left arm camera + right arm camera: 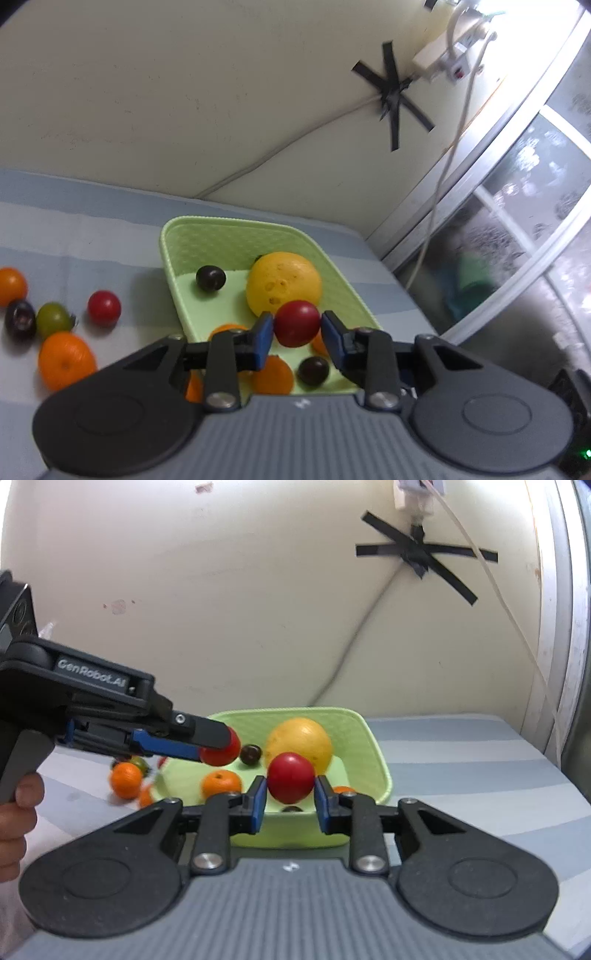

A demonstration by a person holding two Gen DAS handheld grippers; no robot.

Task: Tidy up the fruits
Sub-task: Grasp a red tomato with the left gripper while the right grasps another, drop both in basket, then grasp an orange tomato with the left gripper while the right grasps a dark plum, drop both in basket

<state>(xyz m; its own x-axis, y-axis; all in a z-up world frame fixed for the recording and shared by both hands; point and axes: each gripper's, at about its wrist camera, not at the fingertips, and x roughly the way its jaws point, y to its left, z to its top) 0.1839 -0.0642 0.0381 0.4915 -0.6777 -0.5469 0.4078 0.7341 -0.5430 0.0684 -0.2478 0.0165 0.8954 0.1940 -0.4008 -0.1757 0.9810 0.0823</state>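
A light green basket [173, 258] [373, 746] stands on the striped cloth. It holds a large yellow fruit [282, 288] [299, 744], dark round fruits [209, 277] [251, 755] and small oranges [273, 376] [221, 782]. My left gripper [297, 326] is shut on a red tomato [296, 323] above the basket; it also shows in the right wrist view [219, 749], over the basket's left rim. My right gripper [290, 794] is shut on another red tomato [290, 782] above the basket's near side.
Loose fruit lies on the cloth left of the basket: a red tomato [104, 307], a green one [54, 319], a dark one [20, 319] and oranges [65, 360] [125, 780]. A cream wall with taped cable [391, 96] stands behind; a window [517, 221] is at right.
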